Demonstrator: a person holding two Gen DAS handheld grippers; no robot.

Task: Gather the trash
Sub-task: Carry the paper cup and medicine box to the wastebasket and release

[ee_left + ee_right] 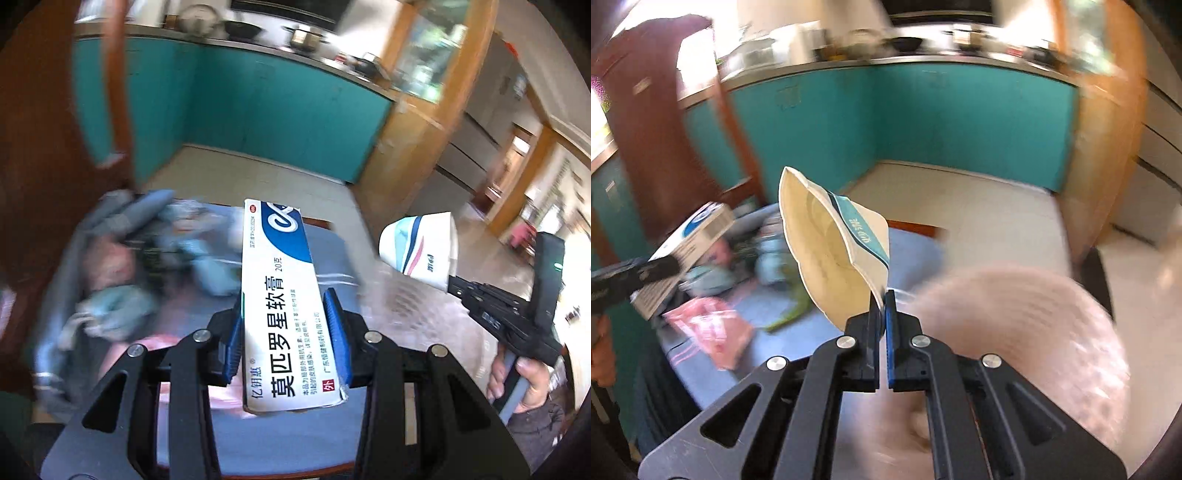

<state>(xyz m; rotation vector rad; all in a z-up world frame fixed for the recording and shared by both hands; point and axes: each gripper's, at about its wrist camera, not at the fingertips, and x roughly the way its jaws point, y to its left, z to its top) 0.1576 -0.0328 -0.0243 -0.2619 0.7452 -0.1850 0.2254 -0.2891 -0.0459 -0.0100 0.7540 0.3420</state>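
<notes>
My left gripper [285,299] is shut on a long white and blue ointment box [280,295], held above a blue-covered table [332,258]. The box also shows in the right wrist view [690,243] at the left. My right gripper [884,299] is shut on the rim of a crushed white paper cup [831,251] with teal stripes. The cup [421,251] and right gripper [452,284] show at the right of the left wrist view. A blurred pile of wrappers and trash [147,258] lies on the table's left part.
A pink packet [713,332] and a green scrap [790,314] lie on the table. A blurred pink bag [1027,350] hangs at the right. Teal counter fronts [923,122] stand behind. A dark wooden door [48,147] is at the left. Pale floor [960,203] lies beyond.
</notes>
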